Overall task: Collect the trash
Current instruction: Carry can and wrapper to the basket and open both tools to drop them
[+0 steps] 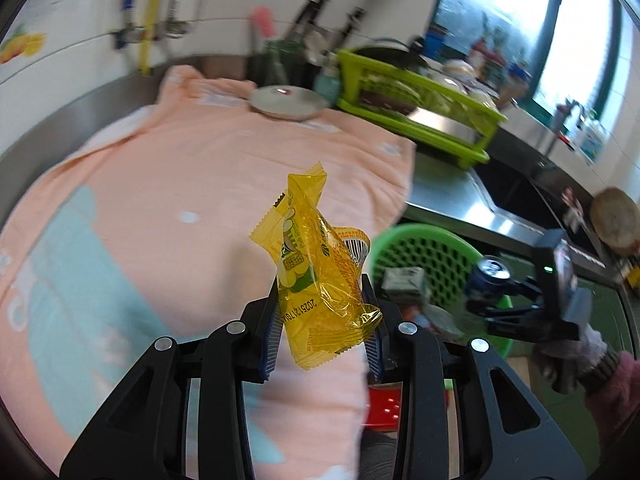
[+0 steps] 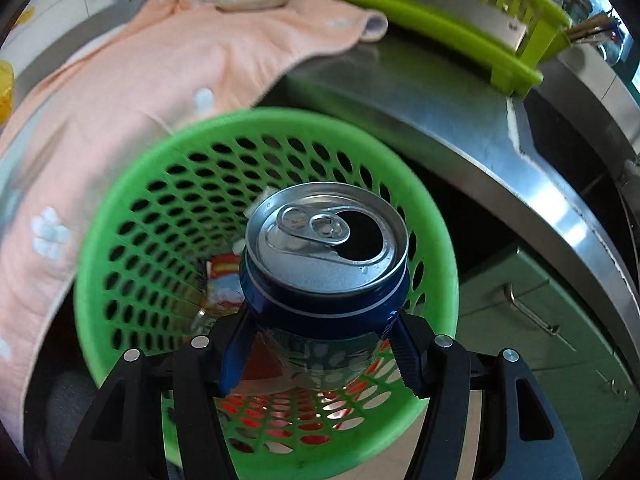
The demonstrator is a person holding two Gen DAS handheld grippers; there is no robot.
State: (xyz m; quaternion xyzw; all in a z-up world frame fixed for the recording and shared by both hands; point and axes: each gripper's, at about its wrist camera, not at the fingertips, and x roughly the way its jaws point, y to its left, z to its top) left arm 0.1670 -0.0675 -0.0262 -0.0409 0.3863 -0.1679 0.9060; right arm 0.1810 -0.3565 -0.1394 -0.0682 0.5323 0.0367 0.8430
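A steel kitchen counter [image 2: 420, 92] carried a peach towel [image 1: 180, 184]. The left gripper [image 1: 324, 320] pinched a crumpled yellow wrapper [image 1: 316, 272] above the towel. The right gripper [image 2: 320, 344] clamped an opened blue can [image 2: 324, 264] over the green mesh basket [image 2: 132, 208], which held other litter. The wrapper's printing was not legible.

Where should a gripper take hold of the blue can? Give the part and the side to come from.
Grip the blue can across its round side wall, below the top rim, coming from the bottom end with one finger on each flank. The right gripper holds it that way over the green basket: the straight wall gives the pads matching faces, while the lid offers none.
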